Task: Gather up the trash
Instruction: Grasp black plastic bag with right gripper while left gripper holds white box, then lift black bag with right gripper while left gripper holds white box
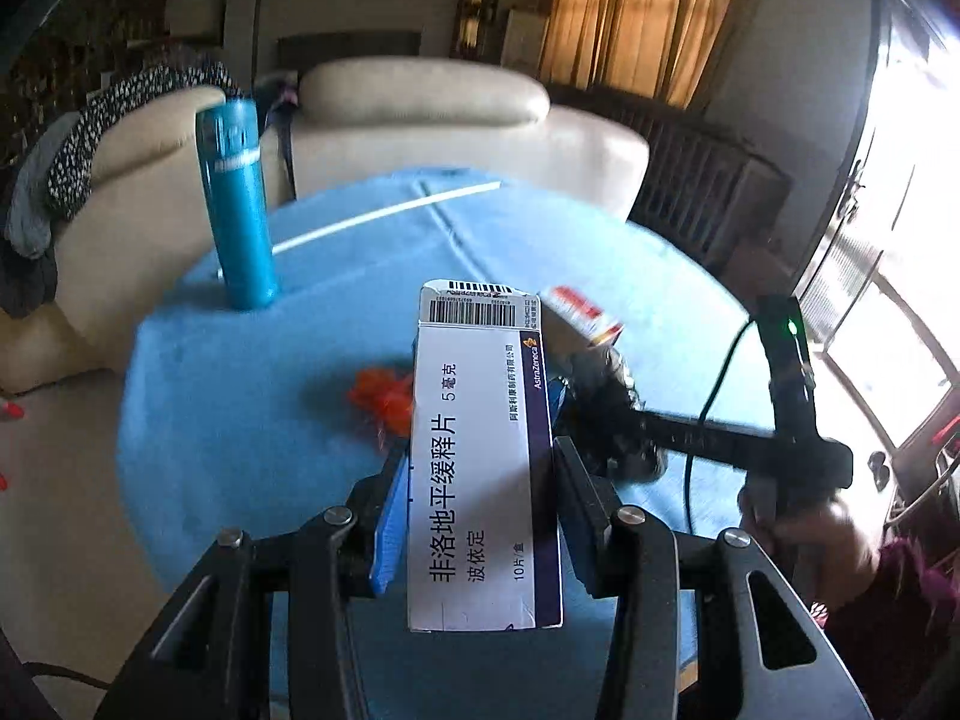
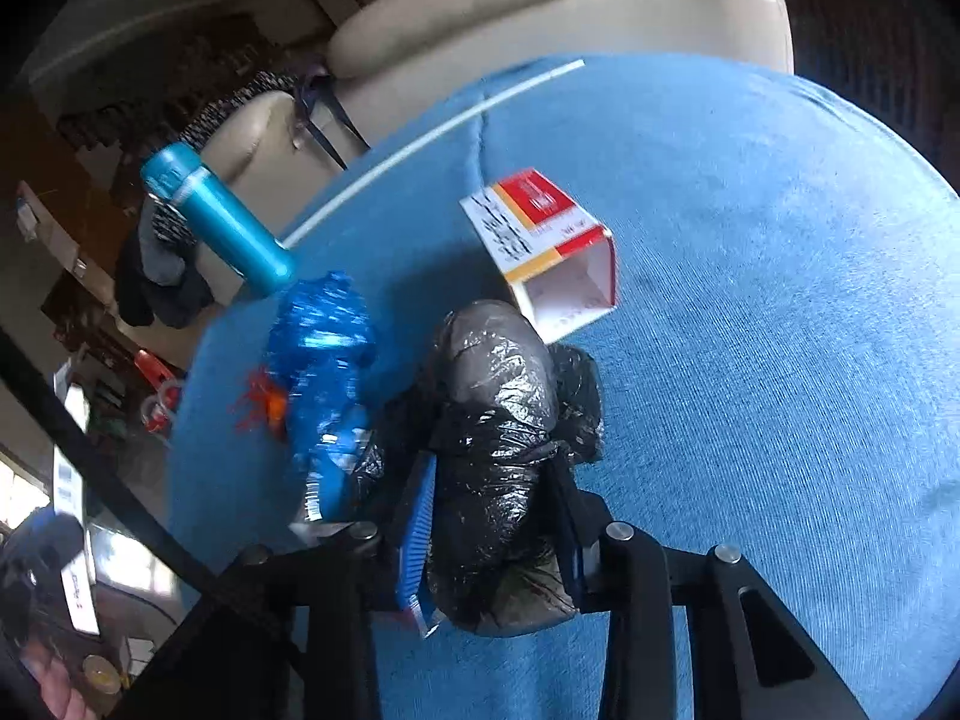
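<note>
My left gripper (image 1: 480, 480) pinches the white medicine box (image 1: 483, 468); my right gripper (image 2: 492, 516) clamps the black trash bag (image 2: 498, 420). The red-yellow carton (image 2: 552, 246) at 12 o'clock and orange scraps (image 1: 384, 396) remain.

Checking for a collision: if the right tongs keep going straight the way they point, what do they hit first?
Probably the open red-and-white carton. The right tongs are shut on the black plastic bag, and the carton lies just beyond the bag's far end on the blue tablecloth. Depth is uncertain.
</note>
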Available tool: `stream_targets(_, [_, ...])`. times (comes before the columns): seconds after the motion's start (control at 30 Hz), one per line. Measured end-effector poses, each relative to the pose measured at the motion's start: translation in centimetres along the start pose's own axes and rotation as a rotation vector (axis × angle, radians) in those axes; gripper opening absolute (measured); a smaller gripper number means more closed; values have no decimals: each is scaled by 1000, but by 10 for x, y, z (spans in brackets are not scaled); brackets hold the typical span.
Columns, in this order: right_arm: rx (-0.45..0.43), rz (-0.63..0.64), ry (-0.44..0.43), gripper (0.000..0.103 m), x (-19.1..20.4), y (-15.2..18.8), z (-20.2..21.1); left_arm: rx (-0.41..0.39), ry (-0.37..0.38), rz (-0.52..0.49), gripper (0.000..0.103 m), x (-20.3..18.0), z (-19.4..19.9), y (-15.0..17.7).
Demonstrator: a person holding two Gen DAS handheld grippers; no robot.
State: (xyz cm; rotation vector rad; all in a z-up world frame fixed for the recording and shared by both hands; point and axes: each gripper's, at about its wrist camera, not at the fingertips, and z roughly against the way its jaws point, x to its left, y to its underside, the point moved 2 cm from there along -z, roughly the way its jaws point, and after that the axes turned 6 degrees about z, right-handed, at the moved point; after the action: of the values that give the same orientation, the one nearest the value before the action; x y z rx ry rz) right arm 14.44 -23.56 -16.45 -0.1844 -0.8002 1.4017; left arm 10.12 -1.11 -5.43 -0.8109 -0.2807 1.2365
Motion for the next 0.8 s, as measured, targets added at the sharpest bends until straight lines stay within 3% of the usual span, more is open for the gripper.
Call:
stream_targets(0.27, [-139, -20, -115, 37, -6, 20, 84, -87, 34, -30, 47, -35, 24, -5])
stream_targets(0.47, [-257, -25, -174, 37, -12, 43, 155, -133, -15, -111, 47, -72, 42, 1])
stream_targets(0.8, [-379, -24, -125, 37, -24, 78, 234, -206, -108, -232, 47, -127, 74, 8])
